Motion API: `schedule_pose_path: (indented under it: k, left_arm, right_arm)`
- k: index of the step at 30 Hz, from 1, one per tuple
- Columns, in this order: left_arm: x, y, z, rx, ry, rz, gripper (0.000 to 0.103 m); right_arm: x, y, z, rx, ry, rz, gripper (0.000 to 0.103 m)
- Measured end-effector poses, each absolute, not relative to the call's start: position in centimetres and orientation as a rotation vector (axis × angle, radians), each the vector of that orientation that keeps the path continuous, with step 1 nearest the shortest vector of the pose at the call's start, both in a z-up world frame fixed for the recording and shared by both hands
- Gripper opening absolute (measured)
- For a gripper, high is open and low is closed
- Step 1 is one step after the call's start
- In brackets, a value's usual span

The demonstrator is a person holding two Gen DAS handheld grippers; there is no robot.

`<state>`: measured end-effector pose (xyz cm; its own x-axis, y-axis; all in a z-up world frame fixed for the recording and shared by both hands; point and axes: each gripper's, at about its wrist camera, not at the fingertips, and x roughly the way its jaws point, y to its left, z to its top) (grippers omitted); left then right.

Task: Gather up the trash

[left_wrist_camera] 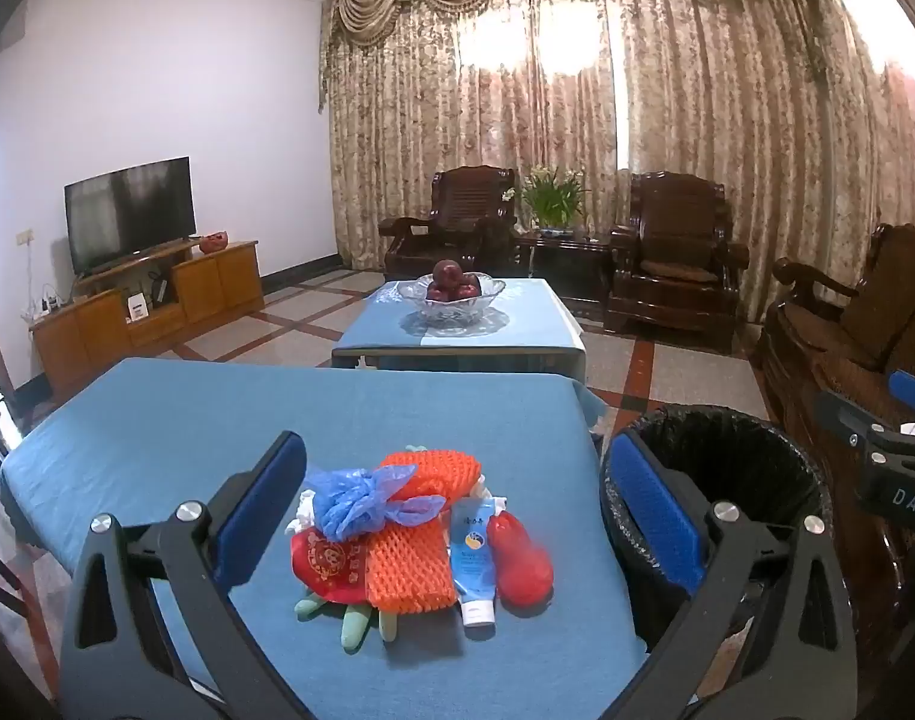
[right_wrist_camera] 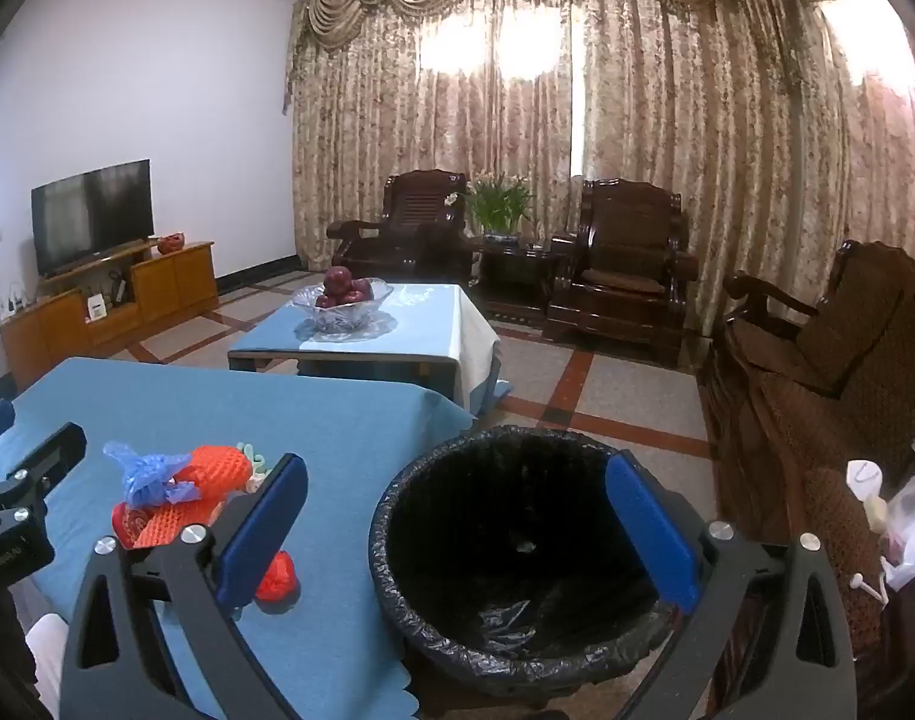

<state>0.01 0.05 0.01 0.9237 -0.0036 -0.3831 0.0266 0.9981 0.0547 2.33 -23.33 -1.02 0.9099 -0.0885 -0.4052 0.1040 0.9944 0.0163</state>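
Note:
A heap of trash lies on the blue table: a crumpled blue plastic bag, orange foam fruit nets, a red wrapper, a blue-and-white tube, a red packet and a green glove. My left gripper hangs open above and in front of the heap, touching nothing. A black-lined trash bin stands on the floor right of the table. My right gripper is open over the bin's near rim, empty. The heap shows to its left.
A second low table with a glass bowl of red fruit stands beyond. Dark wooden armchairs line the curtained wall and the right side. A TV on a wooden cabinet is at left. Plastic bags lie at far right.

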Motion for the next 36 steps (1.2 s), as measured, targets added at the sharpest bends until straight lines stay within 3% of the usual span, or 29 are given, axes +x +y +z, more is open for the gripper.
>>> schedule_pose_path:
  k: [36]
  left_arm:
    - [-0.13, 0.02, 0.07, 0.051, 0.396, -0.015, 0.098]
  right_arm:
    - [2.4, -23.27, -1.07, 0.031, 0.414, -0.101, 0.097]
